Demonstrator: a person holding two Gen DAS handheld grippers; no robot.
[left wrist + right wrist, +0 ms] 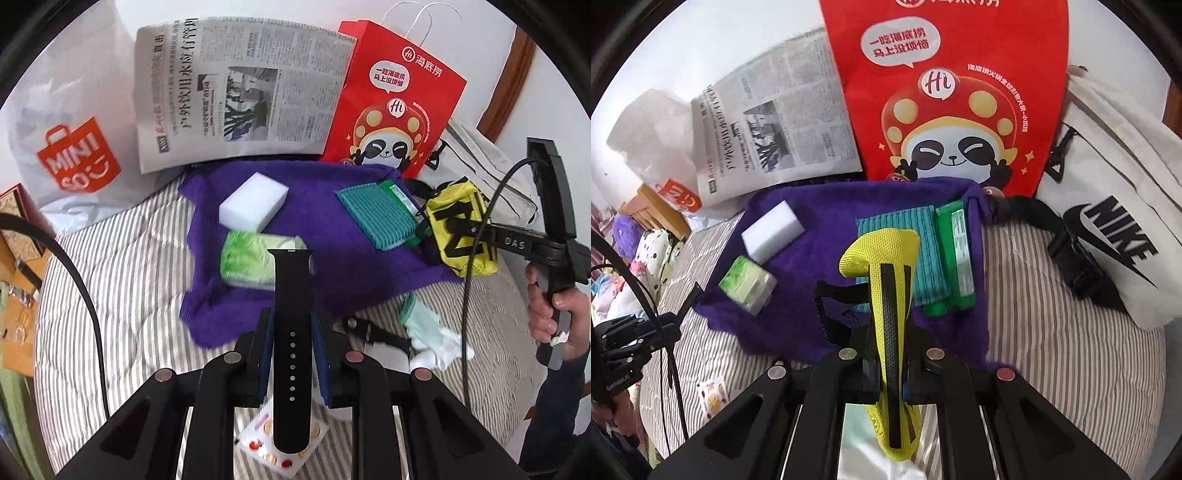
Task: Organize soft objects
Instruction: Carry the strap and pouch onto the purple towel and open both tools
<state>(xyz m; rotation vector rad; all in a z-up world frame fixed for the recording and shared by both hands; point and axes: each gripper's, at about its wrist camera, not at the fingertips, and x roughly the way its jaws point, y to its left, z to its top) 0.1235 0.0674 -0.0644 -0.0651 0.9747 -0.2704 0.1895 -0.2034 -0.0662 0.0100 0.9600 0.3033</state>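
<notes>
My left gripper [291, 321] is shut on a black watch strap [291, 291], held lengthwise above the striped bedding [122, 280]. My right gripper [888, 343] is shut on a yellow pouch with black stripes [886, 266]; the left wrist view shows the yellow pouch [461, 229] at the right. Both hang over the near edge of a purple towel [820, 206]. On the towel lie a white sponge block [772, 232], a green tissue pack [748, 282], a teal ribbed cloth [923, 236] and a green packet [956, 254].
Behind the towel lean a newspaper [236, 92], a red paper bag [395, 99] and a white Miniso bag [74, 147]. A white Nike bag [1115, 221] lies right. On the bedding are a pale glove [432, 332], a second black strap piece [373, 332] and a pill blister [713, 397].
</notes>
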